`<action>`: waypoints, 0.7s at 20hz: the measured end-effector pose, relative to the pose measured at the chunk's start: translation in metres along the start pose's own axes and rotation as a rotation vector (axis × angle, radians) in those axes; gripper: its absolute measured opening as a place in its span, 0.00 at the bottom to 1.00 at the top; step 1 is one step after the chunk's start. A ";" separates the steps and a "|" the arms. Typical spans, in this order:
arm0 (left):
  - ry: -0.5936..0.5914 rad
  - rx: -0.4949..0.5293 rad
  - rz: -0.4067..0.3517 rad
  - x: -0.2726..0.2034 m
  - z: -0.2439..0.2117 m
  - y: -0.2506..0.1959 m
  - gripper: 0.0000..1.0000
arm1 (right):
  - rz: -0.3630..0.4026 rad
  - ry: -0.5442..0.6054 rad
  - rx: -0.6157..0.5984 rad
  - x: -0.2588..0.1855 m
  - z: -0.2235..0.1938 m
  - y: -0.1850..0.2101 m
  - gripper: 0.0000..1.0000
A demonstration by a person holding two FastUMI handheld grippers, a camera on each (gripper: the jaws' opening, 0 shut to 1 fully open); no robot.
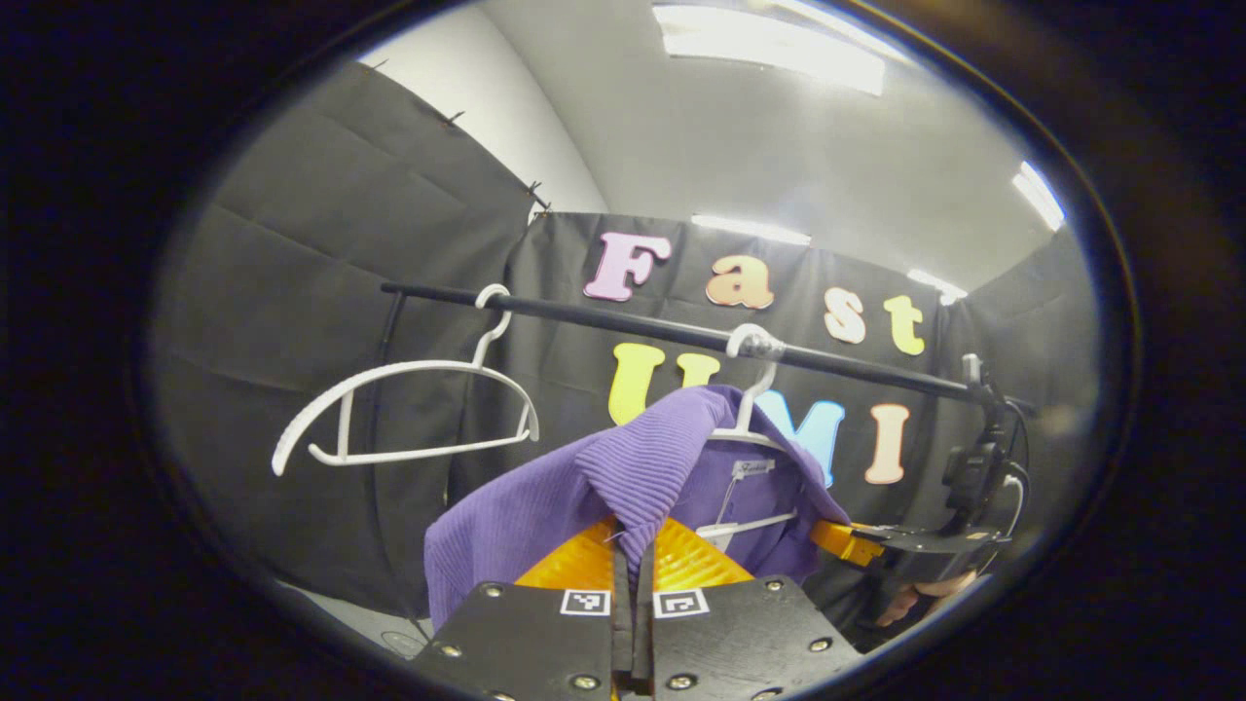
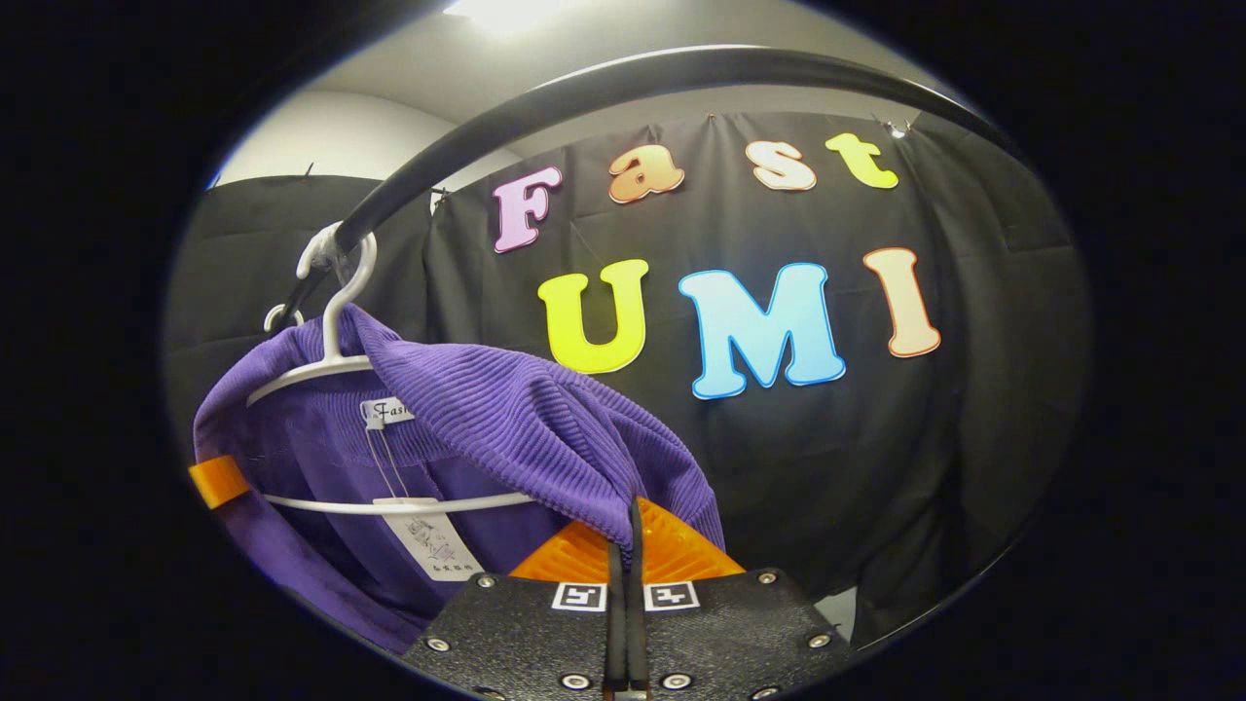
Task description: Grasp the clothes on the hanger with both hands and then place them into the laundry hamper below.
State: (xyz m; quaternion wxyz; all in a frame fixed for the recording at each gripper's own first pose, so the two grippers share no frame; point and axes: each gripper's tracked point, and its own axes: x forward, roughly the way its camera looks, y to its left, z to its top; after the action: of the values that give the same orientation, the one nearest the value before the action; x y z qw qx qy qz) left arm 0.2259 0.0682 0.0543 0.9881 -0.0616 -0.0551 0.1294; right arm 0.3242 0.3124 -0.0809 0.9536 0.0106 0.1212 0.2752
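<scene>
Left gripper view: my left gripper pinches the purple sweater; an empty white hanger hangs beside on the rail. My right gripper pinches it too.

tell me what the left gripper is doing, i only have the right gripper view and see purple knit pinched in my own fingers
Observer: The left gripper is shut on the purple sweater's other shoulder, knit pinched between its orange fingers.
Operator: anything else on the rail
Observer: Yes, an empty white hanger hangs on the black rail, farther along from the sweater's hanger.
Operator: can you see my gripper from there
Observer: Yes, the right gripper shows in the left gripper view at the sweater's far edge, with a hand under it.
</scene>
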 end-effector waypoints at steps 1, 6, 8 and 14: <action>-0.006 -0.005 -0.007 -0.002 0.005 0.003 0.01 | -0.013 -0.013 -0.010 0.000 0.003 -0.002 0.00; -0.045 -0.007 -0.015 -0.013 0.036 0.015 0.07 | -0.094 -0.091 -0.065 -0.001 0.023 -0.020 0.00; -0.064 0.012 -0.014 -0.014 0.050 0.021 0.01 | -0.115 -0.118 -0.068 -0.001 0.033 -0.026 0.00; -0.083 -0.001 0.011 -0.007 0.071 0.042 0.01 | -0.138 -0.182 -0.159 0.011 0.055 -0.033 0.00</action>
State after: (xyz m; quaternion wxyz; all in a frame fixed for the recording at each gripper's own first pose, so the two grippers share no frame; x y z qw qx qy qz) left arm 0.1997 0.1145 0.1180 0.9843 -0.0568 -0.0956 0.1372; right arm 0.3635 0.2932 -0.0330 0.9752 -0.0485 0.0123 0.2155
